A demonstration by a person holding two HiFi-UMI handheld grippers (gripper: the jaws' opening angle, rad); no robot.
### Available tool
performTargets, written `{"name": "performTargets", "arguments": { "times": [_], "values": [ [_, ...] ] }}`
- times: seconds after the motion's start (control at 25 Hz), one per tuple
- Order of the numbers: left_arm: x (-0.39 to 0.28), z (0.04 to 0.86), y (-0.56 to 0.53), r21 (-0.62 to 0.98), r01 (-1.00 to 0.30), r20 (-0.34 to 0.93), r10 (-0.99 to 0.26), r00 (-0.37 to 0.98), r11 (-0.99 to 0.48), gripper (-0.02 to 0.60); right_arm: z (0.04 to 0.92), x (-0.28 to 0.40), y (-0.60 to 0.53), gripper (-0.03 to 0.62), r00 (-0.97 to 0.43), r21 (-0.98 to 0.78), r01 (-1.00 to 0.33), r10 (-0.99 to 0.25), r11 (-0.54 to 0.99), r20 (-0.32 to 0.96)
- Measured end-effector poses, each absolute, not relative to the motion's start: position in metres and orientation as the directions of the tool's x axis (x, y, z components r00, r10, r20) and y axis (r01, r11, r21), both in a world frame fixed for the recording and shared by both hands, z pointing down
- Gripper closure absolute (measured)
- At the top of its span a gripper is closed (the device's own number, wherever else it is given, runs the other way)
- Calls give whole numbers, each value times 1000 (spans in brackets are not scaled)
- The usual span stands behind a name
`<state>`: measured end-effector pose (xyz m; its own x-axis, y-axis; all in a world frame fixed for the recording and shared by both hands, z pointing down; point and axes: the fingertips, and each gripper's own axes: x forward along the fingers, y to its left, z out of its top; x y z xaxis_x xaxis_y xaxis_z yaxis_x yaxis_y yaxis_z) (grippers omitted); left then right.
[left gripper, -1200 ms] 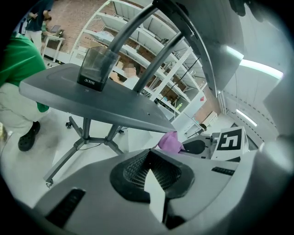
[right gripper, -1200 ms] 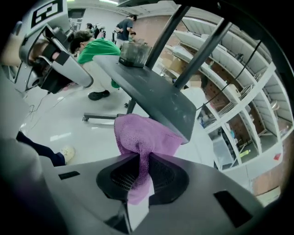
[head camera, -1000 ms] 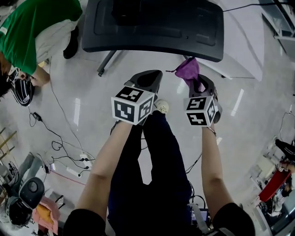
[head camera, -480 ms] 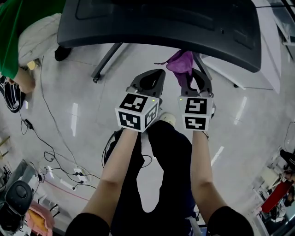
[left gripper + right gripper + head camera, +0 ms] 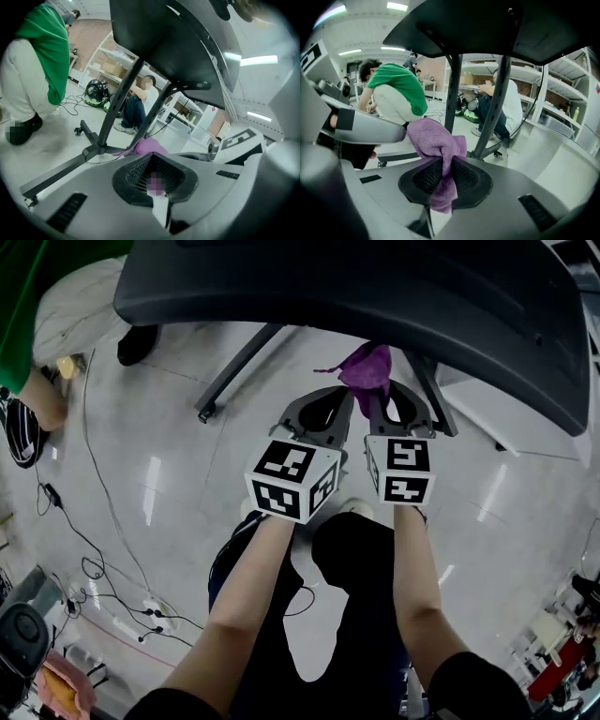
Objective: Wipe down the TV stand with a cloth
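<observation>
Looking steeply down in the head view, I have both tools side by side above the glossy floor (image 5: 141,474). They sit just short of the near edge of the dark screen (image 5: 375,296), which fills the top of the frame. The left tool (image 5: 343,399) has its jaws pressed together. The right tool (image 5: 389,401) pinches the purple cloth (image 5: 367,369). The cloth bunches up past the tips, between the two slanting legs of the TV stand (image 5: 234,371). I cannot tell whether the cloth touches the stand. At the far left a person in a green top (image 5: 37,296) crouches, and cables (image 5: 103,549) trail over the floor on that side.

In the left gripper view, the two mesh pads meet along one seam. The cloth shows just beyond their tips. The stand's poles rise at a slant from a base whose legs spread over the floor, and they carry the screen overhead. The crouching person is at the left. A second person (image 5: 138,101) sits far behind the stand, in front of white shelves (image 5: 110,65).

In the right gripper view, the pads are clamped on a fold of the cloth. A short tail hangs on the near side and the larger bunch stands up above the tips. The stand's two poles rise just beyond it, and the left tool lies close by at the left.
</observation>
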<state>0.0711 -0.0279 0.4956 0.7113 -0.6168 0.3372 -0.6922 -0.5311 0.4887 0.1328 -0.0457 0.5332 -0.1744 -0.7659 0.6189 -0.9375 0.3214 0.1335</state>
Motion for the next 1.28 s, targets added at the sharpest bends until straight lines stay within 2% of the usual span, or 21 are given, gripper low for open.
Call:
{"name": "performTargets", "arguments": {
  "times": [0.12,0.4,0.64,0.8,0.96,1.08,1.2,1.28],
  "values": [
    [74,487,-47,519,-653,269,-620,737,-552,575,534,128,-70,526,-194,120,-940,-787,321,586],
    [66,499,-84,517,-626,212,-621,754,-583,575,551,101,-117,526,-256,151,-906,-795,396,549],
    [58,498,-117,471,-582,128,-601,789,-663,575,541,88,-160,526,-298,148,-903,-836,403,460],
    [50,488,-132,484,-538,67,-584,809,-690,575,524,88,-184,526,-303,44,-938,-872,345,386],
    [33,489,-142,490,-580,60,-638,768,-651,575,510,85,-204,526,-301,-111,-954,-899,280,319],
    [29,472,-148,525,-581,31,-668,744,-622,575,482,96,-214,526,-275,-58,-961,-927,270,256],
    [22,470,-150,481,-647,76,-707,703,-591,575,446,89,-221,526,-305,38,-949,-942,313,139],
    [14,473,-154,458,-707,117,-752,649,-539,575,427,72,-227,526,-342,160,-923,-937,349,76]
  ]
}}
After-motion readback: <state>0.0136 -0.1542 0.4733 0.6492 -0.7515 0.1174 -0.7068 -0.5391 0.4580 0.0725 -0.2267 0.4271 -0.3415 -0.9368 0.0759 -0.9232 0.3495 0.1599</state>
